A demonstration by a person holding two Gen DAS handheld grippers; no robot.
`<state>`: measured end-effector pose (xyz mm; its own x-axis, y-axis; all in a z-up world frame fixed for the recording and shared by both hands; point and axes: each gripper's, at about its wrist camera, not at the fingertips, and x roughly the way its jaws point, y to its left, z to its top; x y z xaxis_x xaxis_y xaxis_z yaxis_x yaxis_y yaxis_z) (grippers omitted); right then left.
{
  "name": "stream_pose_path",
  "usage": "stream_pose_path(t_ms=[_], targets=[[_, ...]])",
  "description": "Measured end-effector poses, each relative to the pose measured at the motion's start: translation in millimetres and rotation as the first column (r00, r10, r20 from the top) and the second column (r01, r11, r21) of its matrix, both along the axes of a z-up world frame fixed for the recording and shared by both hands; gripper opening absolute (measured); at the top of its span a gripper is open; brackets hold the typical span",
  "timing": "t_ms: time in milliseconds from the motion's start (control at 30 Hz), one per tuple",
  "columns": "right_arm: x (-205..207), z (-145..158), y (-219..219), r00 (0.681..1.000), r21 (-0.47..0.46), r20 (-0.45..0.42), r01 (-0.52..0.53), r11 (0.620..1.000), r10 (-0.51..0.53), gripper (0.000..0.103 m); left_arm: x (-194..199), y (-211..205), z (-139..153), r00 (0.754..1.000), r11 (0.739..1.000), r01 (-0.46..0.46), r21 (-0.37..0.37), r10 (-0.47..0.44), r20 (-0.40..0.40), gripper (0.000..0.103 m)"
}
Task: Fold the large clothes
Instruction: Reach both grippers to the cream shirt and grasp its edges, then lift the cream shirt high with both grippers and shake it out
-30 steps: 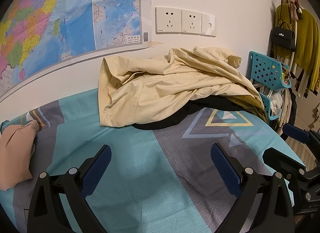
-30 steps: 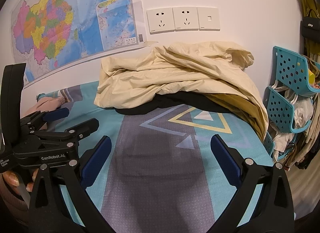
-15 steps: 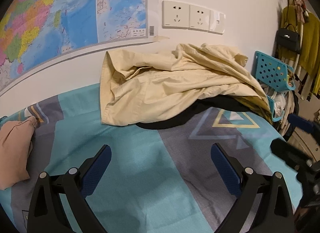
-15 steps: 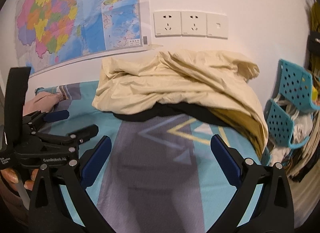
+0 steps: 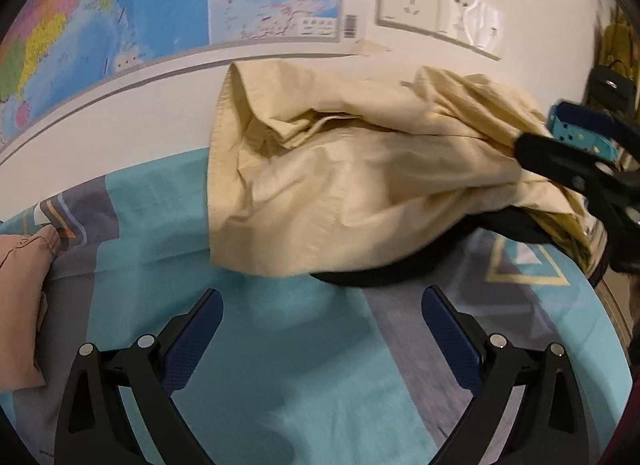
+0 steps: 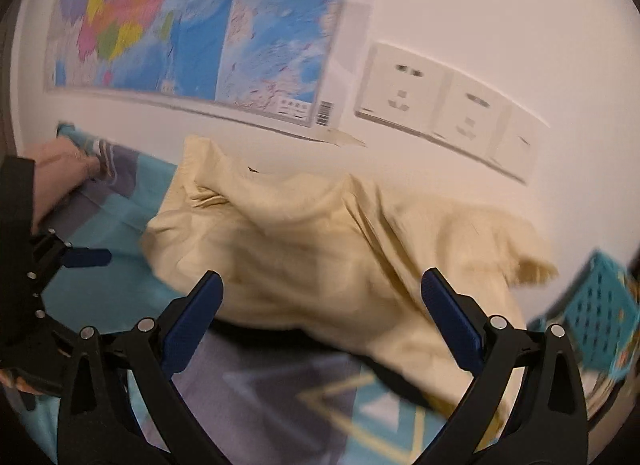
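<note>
Cream garment point(image 5: 344, 185) lies crumpled ahead of both grippers' spread fingers point(image 5: 192, 337).

left gripper point(image 5: 322, 313): jaws wide apart, holding nothing | right gripper point(image 6: 322, 297): jaws wide apart, holding nothing

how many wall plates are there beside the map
3, in a row on the white wall right of the map: first socket, second socket, and a plain plate at the far end, blurred.

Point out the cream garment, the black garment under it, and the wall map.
cream garment point(image 5: 340, 185), left wrist view, middle of the crumpled front panel
black garment point(image 5: 384, 275), left wrist view, edge showing below the cream one
wall map point(image 5: 140, 5), left wrist view, blue sea area
</note>
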<state>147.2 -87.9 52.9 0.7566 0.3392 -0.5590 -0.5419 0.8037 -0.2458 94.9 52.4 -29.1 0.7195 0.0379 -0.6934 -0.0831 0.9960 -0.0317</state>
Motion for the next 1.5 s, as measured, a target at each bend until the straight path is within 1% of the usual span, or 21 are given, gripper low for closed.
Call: stream_pose_path(t_ms=[200,267,300,400,433,467,533,600,667,700,733,767,800,867,933,1033,1133,1167,1300,1400,1500], targets=[[38.0,-14.8,43.3,0.996,-0.134,0.000,-0.088,0.987,0.089,0.097,20.9,9.5,-9.2,1.000,1.000,-0.024,0.008,0.024,-0.017,0.096],[49.0,-21.7,56.2,0.995,-0.185,0.011,-0.098,0.978,0.102,0.092,25.1,10.9,-11.4,0.999,1.000,-0.026,0.014,0.027,-0.021,0.096],[52.3,-23.3,59.4,0.995,-0.193,0.022,-0.095,0.977,0.101,0.088,26.8,12.1,-11.8,0.999,1.000,-0.026,0.017,0.026,-0.020,0.096],[67.1,-23.9,66.4,0.993,-0.164,0.011,-0.116,0.980,0.119,0.084,30.2,15.6,-13.9,0.999,0.999,-0.030,0.015,0.030,-0.021,0.096],[72.4,-24.2,69.1,0.992,-0.161,0.001,-0.124,0.979,0.125,0.072,31.5,16.5,-14.2,0.999,0.999,-0.032,0.017,0.032,-0.021,0.096],[77.5,-24.5,71.2,0.990,-0.152,-0.026,-0.143,0.978,0.141,0.063,32.1,17.1,-14.6,0.999,0.999,-0.033,0.021,0.034,-0.020,0.096],[81.8,-23.5,70.4,0.987,-0.132,-0.061,-0.157,0.979,0.150,0.033,33.1,19.3,-15.1,0.999,0.999,-0.036,0.026,0.036,-0.016,0.096],[79.3,-17.3,66.9,0.983,-0.113,-0.065,-0.178,0.977,0.172,0.023,34.2,22.9,-15.5,0.999,0.999,-0.039,0.028,0.040,-0.013,0.096],[76.4,-13.7,66.4,0.982,-0.123,-0.050,-0.184,0.975,0.180,0.024,37.4,25.7,-16.3,0.999,0.999,-0.041,0.021,0.041,-0.017,0.096],[76.5,-14.6,69.5,0.982,-0.138,-0.046,-0.186,0.973,0.181,0.032,38.7,27.4,-16.6,0.999,0.999,-0.043,0.019,0.044,-0.017,0.096],[77.4,-15.7,74.4,0.983,-0.154,-0.039,-0.186,0.971,0.182,0.046,39.8,29.2,-17.2,0.999,0.999,-0.047,0.018,0.047,-0.017,0.096],[79.2,-19.7,81.0,0.984,-0.181,-0.026,-0.178,0.967,0.177,0.052,41.2,31.9,-18.7,0.999,0.999,-0.048,0.017,0.049,-0.020,0.096],[82.5,-23.6,86.8,0.983,-0.192,-0.033,-0.183,0.964,0.180,0.055,41.1,33.7,-20.1,0.998,0.999,-0.050,0.017,0.050,-0.023,0.096],[90.1,-28.8,95.4,0.983,-0.205,-0.053,-0.183,0.962,0.176,0.052,42.8,38.5,-22.8,0.998,0.998,-0.055,0.017,0.056,-0.029,0.096],[94.4,-27.1,102.3,0.974,-0.185,-0.082,-0.222,0.957,0.210,0.017,41.4,43.3,-25.3,0.998,0.998,-0.059,0.018,0.060,-0.030,0.096],[86.5,-1.4,103.9,0.973,-0.145,-0.065,-0.230,0.962,0.223,0.010,41.4,52.8,-24.3,0.998,0.998,-0.061,0.013,0.061,-0.014,0.096],[73.7,46.2,89.8,0.978,-0.059,-0.006,-0.210,0.976,0.210,0.009,39.1,62.0,-24.1,0.999,0.999,-0.043,0.000,0.043,0.010,0.096],[70.1,66.1,80.4,0.982,-0.013,0.012,-0.190,0.982,0.191,0.009,36.9,64.9,-22.3,0.999,1.000,-0.023,-0.011,0.024,0.029,0.096],[61.8,111.6,44.5,0.990,0.090,0.050,-0.133,0.987,0.129,0.008,28.3,64.9,-12.2,0.992,0.997,0.063,-0.046,-0.058,0.111,0.096],[56.7,134.8,11.3,0.994,0.157,0.060,-0.100,0.983,0.092,0.008,25.0,54.1,4.7,0.968,0.985,0.159,-0.067,-0.142,0.205,0.096],[52.9,152.1,-23.3,0.994,0.210,0.071,-0.096,0.973,0.083,0.008,28.8,36.7,25.9,0.927,0.975,0.221,-0.030,-0.200,0.318,0.096]])
